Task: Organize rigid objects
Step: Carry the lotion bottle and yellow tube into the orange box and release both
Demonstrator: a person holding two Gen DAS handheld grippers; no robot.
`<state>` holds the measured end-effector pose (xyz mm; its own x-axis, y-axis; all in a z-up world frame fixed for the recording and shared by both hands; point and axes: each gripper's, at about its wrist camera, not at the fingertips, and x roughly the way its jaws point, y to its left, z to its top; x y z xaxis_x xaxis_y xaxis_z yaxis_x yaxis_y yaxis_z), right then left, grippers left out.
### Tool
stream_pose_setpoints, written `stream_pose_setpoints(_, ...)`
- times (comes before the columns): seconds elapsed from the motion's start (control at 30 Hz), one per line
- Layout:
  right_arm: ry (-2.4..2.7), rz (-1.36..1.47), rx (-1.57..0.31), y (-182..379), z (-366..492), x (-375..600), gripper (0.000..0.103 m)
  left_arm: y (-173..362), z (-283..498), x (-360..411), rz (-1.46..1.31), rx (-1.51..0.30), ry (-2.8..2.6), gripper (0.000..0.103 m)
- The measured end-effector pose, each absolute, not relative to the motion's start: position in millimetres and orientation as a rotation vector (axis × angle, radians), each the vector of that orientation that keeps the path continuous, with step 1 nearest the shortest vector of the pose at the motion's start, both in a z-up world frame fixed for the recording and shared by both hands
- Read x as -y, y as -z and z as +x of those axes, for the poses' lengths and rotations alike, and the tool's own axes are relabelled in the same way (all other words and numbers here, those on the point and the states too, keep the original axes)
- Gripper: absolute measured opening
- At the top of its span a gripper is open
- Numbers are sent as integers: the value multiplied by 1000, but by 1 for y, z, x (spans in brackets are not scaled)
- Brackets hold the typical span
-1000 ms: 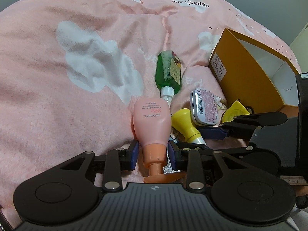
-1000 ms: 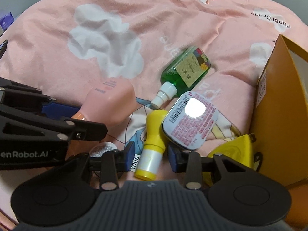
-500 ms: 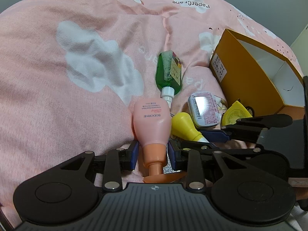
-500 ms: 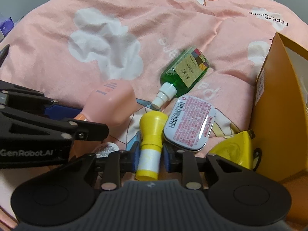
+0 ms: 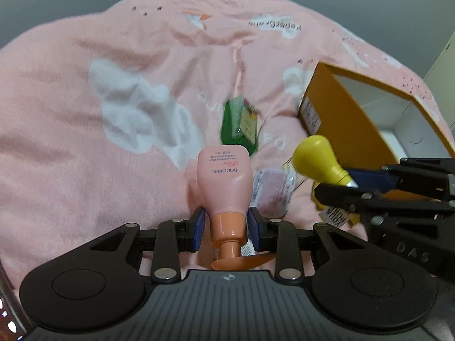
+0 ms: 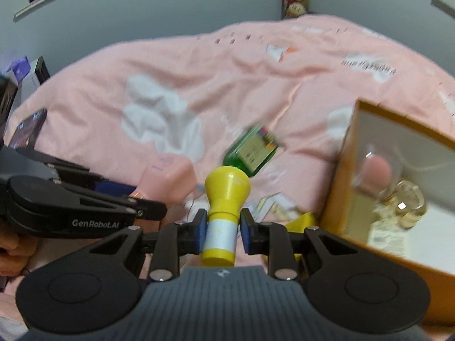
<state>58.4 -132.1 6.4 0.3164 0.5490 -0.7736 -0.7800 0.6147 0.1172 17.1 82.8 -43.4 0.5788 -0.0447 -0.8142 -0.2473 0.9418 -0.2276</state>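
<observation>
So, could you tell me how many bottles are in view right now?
3. The pink bottle is in the left gripper, the green bottle lies on the bedspread beyond it, and a clear bottle sits inside the orange box. More may be hidden there.

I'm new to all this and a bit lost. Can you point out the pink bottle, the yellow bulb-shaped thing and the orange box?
pink bottle (image 5: 224,176), left wrist view, on its printed body.
yellow bulb-shaped thing (image 6: 227,187), right wrist view, on its rounded head.
orange box (image 5: 344,119), left wrist view, on its outer side wall.
</observation>
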Motion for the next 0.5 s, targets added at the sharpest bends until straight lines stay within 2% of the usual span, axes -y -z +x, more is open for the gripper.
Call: stream_pose_setpoints(0.5, -735, -260, -688, -82, 84, 193, 24, -30, 56, -26, -320, -764, 95, 36)
